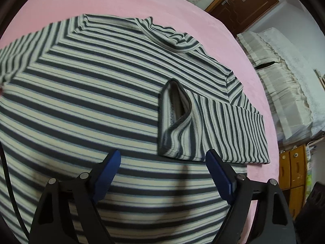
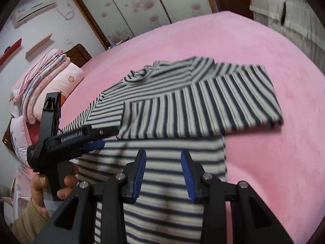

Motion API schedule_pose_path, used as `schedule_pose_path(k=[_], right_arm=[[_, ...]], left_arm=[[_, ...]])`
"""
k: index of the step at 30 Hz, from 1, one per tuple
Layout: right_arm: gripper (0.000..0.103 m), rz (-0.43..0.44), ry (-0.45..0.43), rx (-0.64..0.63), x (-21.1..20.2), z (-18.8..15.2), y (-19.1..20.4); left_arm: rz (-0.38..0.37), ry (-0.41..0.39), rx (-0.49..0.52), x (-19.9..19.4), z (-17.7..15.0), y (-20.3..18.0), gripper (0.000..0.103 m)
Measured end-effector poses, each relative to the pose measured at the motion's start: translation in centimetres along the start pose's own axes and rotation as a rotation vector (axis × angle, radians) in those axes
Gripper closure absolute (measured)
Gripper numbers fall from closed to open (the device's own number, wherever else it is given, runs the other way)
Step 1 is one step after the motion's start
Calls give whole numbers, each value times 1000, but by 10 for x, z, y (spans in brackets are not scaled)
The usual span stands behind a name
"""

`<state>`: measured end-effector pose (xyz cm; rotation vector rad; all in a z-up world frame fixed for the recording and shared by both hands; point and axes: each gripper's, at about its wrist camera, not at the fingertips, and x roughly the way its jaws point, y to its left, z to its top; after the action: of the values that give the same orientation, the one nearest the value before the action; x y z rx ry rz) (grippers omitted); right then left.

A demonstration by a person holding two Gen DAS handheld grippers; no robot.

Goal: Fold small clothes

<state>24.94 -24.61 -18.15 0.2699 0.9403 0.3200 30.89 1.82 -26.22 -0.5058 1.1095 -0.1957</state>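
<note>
A grey-and-cream striped shirt (image 1: 91, 101) lies flat on the pink bedspread (image 1: 121, 2), collar at the far end. One sleeve (image 1: 219, 126) is folded across the body, its cuff opening facing me. My left gripper (image 1: 162, 156) hovers just short of that cuff, blue pads wide apart and nothing between them. In the right wrist view the same shirt (image 2: 162, 172) shows the folded sleeve (image 2: 199, 109) lying crosswise. My right gripper (image 2: 163, 154) is partly open over the shirt's lower body, gripping nothing. The left gripper (image 2: 107, 137) enters from the left, carried by a hand (image 2: 67, 185).
Folded pink quilts (image 2: 40, 85) are piled at the bed's left end by the headboard. Cream draped furniture (image 1: 284, 77) and a yellow wooden cabinet (image 1: 292, 168) stand past the bed's right edge. Floral sliding doors (image 2: 142, 4) line the far wall.
</note>
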Motion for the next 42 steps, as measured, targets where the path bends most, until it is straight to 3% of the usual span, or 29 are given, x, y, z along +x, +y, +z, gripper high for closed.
schedule_pose_path(k=[8, 9, 11, 12, 22, 27, 29, 31, 42], right_arm=[[67, 23, -13, 28, 4, -2, -6], [67, 24, -14, 32, 3, -3, -7], [67, 28, -13, 45, 4, -4, -10], [67, 31, -11, 49, 5, -4, -12], [67, 50, -3, 91, 6, -12, -21], [67, 54, 0, 98, 6, -13, -24], [67, 45, -6, 101, 4, -13, -25], [67, 26, -11, 106, 3, -12, -28], [67, -184, -53, 219, -3, 4, -97]], left_arm=[[-41, 7, -47, 17, 13, 0, 21], [-45, 6, -51, 18, 15, -1, 25], [-55, 17, -50, 21, 19, -3, 54], [-58, 26, -49, 22, 20, -4, 59], [-212, 33, -200, 21, 20, 14, 66], [-170, 18, -165, 22, 23, 3, 74], [-101, 18, -142, 24, 24, -1, 93], [-55, 15, -138, 23, 25, -2, 98], [-80, -122, -63, -36, 49, -34, 100]])
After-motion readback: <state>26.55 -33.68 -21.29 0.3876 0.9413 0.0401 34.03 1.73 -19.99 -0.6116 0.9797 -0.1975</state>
